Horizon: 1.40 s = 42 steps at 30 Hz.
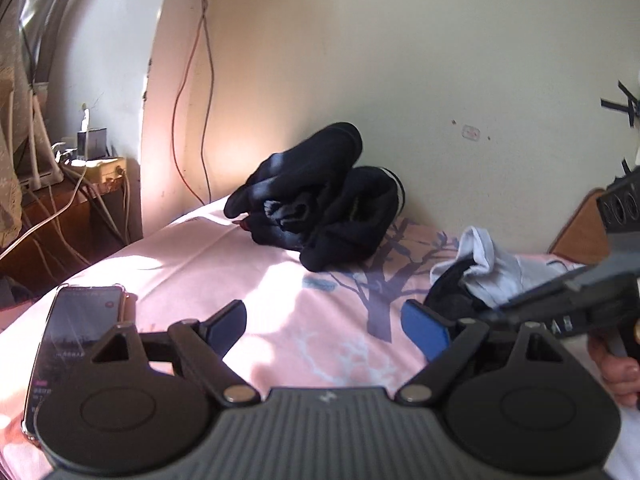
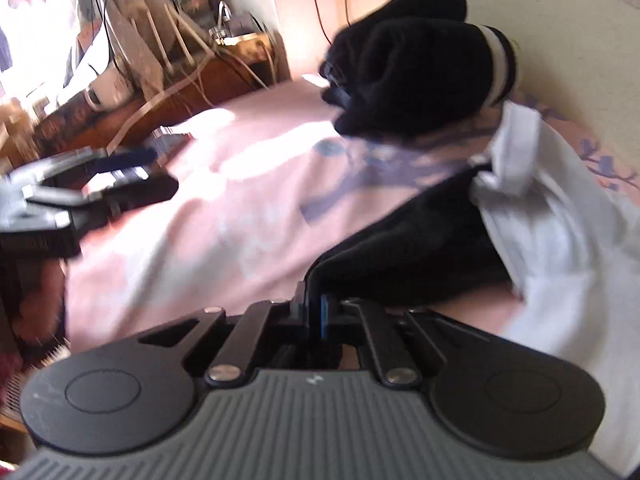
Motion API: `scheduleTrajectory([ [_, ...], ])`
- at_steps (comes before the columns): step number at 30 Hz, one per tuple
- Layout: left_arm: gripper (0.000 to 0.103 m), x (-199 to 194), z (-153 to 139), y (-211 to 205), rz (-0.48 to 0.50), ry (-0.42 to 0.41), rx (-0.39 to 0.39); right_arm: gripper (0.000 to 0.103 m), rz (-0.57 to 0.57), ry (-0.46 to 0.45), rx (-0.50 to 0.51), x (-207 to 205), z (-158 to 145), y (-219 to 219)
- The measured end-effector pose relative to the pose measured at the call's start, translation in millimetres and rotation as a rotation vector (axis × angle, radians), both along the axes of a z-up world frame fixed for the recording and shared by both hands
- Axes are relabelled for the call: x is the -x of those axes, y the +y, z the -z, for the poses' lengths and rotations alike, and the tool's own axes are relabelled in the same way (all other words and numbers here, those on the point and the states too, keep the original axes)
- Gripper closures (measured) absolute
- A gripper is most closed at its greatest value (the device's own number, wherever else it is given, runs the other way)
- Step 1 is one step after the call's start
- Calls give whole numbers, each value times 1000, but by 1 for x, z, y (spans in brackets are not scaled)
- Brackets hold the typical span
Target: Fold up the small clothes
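Observation:
A pile of folded black clothes (image 1: 316,196) lies on the pink bed sheet (image 1: 200,272) against the wall; it also shows in the right wrist view (image 2: 408,68). A loose black garment (image 2: 408,248) lies beside a white garment (image 2: 560,240). My right gripper (image 2: 314,312) is shut on the near edge of the black garment. The black and white garments also show at the right of the left wrist view (image 1: 452,292). My left gripper (image 1: 326,330) is open and empty above the sheet, left of the right gripper (image 1: 560,300); it shows in the right wrist view (image 2: 132,176).
A phone (image 1: 68,336) lies on the sheet by my left finger. A wooden side table (image 1: 72,216) with cables and chargers stands left of the bed. The cream wall (image 1: 400,80) runs behind the bed. A wooden headboard corner (image 1: 580,224) is at the right.

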<state>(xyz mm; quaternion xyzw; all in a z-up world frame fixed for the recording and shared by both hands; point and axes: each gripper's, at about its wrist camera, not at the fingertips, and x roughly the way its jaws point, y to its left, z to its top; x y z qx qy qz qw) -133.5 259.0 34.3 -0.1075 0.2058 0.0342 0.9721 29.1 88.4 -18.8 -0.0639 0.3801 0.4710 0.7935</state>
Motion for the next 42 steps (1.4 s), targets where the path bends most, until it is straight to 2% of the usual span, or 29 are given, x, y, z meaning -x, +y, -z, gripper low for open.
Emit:
scheduleTrajectory([
  [3,16,-2,-5,17,-21,-8,64,95,21,-25,-194,-27,-42,29],
  [5,16,-3,-9,20,-16,-13,87,95,71,56,-351,-60,-71,33],
  [7,16,-4,-11,17,4,-22,92,94,137,123,-487,-87,-95,13],
  [9,15,-9,-11,4,33,-26,81,93,198,138,-583,-104,-114,-22],
  [13,15,-31,-10,-24,113,-14,70,91,350,128,-758,-111,-132,-138],
  [17,15,-64,-10,-57,217,1,77,89,546,109,-842,-76,-107,-268],
  [18,15,-74,-11,-65,242,11,88,77,598,112,-841,-63,-95,-296],
  [19,15,-85,-12,-72,269,20,101,43,674,129,-821,-47,-77,-322],
  [20,15,-96,-13,-80,298,27,115,29,748,158,-791,-33,-60,-344],
  [21,15,-107,-13,-89,319,36,128,24,821,182,-761,-15,-41,-362],
  [24,15,-144,-11,-112,342,81,138,28,949,215,-670,32,0,-408],
  [26,19,-170,-7,-126,332,133,150,32,1019,210,-606,56,13,-422],
  [27,20,-183,-4,-132,333,158,165,32,1038,179,-571,65,13,-424],
  [29,21,-204,0,-148,369,190,182,34,1036,84,-496,74,4,-423],
  [33,28,-242,12,-182,446,259,153,35,918,-54,-378,55,-15,-402],
  [34,42,-251,18,-188,452,287,152,35,886,-90,-340,43,-18,-393],
  [35,64,-259,25,-193,451,314,157,35,860,-123,-302,27,-20,-382],
  [37,89,-266,37,-195,448,339,185,35,809,-172,-226,-6,-23,-359],
  [40,95,-264,42,-186,436,296,244,35,722,-239,-49,-57,-21,-315],
  [42,96,-262,40,-177,413,260,262,37,656,-181,41,-92,-6,-290],
])
